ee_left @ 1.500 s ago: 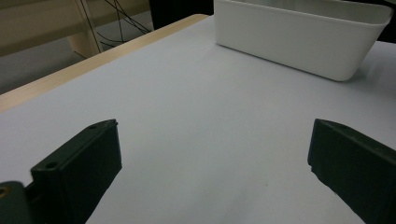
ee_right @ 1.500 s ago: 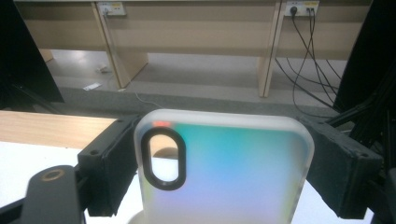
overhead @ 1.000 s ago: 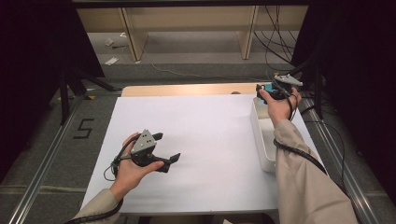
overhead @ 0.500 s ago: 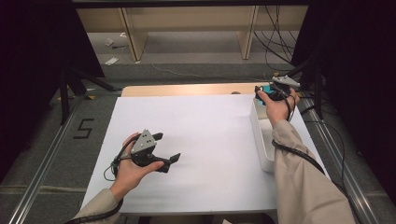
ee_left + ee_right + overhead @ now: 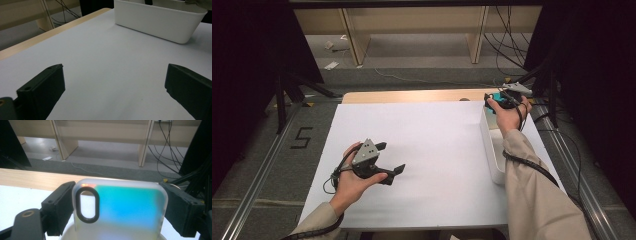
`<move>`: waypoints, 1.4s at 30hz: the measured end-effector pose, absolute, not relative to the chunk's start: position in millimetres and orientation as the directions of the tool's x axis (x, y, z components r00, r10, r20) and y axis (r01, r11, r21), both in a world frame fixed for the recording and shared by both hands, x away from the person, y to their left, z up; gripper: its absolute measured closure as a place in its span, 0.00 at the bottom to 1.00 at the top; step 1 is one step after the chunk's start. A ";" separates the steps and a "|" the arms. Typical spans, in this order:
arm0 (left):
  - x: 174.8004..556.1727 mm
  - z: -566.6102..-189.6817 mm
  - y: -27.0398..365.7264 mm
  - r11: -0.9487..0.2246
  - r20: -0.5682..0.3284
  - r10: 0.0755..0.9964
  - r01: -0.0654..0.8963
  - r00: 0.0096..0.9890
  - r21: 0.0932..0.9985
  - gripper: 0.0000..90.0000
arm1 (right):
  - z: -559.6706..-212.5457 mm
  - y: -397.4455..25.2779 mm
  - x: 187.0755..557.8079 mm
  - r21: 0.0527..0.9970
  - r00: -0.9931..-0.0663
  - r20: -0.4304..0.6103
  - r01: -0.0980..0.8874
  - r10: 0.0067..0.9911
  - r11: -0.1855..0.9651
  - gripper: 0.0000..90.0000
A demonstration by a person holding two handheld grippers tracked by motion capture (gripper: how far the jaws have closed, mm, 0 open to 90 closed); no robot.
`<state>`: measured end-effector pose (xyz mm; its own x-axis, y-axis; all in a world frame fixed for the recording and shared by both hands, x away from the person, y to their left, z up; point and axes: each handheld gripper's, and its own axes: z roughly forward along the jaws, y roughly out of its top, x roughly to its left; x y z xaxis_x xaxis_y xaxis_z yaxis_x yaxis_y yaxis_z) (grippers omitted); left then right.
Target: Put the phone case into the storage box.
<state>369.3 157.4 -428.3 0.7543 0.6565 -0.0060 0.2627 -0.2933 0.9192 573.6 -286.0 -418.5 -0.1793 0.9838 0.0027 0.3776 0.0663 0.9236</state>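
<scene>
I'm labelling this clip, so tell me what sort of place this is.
Probably a lab or recording workspace, not a home: a white-covered table, loose cables on a bare floor, plain wooden shelving behind, dark screens at both sides.

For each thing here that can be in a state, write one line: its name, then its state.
Left gripper: open, holding nothing, low over the white sheet.
Right gripper: shut on the phone case.
Phone case: upright, clamped by its sides, above the tub.
Tub: upright on the sheet.

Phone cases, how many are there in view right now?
1: the teal phone case is clamped in the right gripper above the far end of the white bin. The bin's inside is partly hidden, so more may lie there.
</scene>
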 end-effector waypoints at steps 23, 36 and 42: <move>369.5 -428.5 157.6 -0.294 -0.006 0.657 0.263 0.754 0.919 0.02 | -421.9 -284.9 575.6 0.920 -0.192 -0.004 0.385 0.981 0.079 0.18; 369.4 -428.6 157.4 -0.296 -0.004 0.656 0.262 0.754 0.919 0.02 | -421.4 -286.6 575.7 0.917 -0.198 0.041 0.397 0.979 0.042 0.05; 369.2 -428.5 157.2 -0.297 -0.003 0.655 0.262 0.755 0.918 0.02 | -419.2 -288.6 575.6 0.926 -0.192 0.043 0.377 0.980 0.033 0.02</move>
